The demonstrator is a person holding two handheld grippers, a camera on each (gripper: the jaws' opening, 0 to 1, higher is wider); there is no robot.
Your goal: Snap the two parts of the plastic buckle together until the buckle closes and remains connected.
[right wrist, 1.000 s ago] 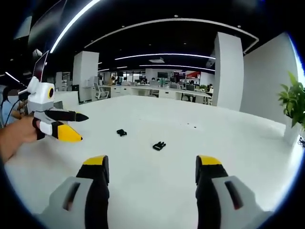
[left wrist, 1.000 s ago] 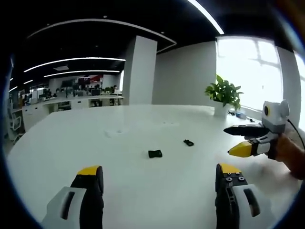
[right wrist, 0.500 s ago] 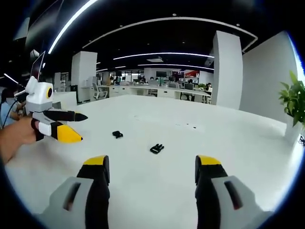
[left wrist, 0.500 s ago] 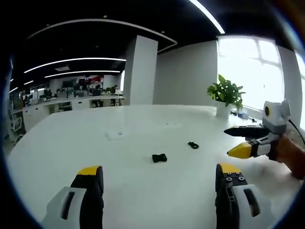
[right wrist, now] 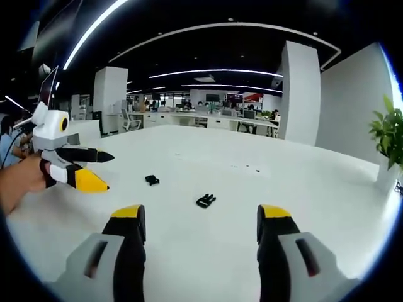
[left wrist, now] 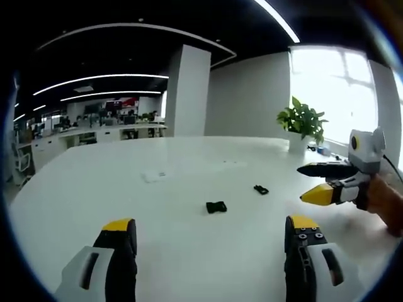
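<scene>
Both open, empty tongs (left wrist: 211,234) (right wrist: 200,221) drift; the buckle halves (left wrist: 216,206) (left wrist: 261,189) lie apart on the white worktop (left wrist: 182,251), untouched.

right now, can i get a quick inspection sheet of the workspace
surface: white table, both buckle parts lying on it.
job's things: socket part and pronged part lie apart, not joined, neither held.
clutter: small flat white item farther back on the table.
grippers: left gripper open, above the table; right gripper open, above the table.
cables: dark cable behind the right gripper.
surroundings: potted plant by a bright window; open office with desks beyond.
</scene>
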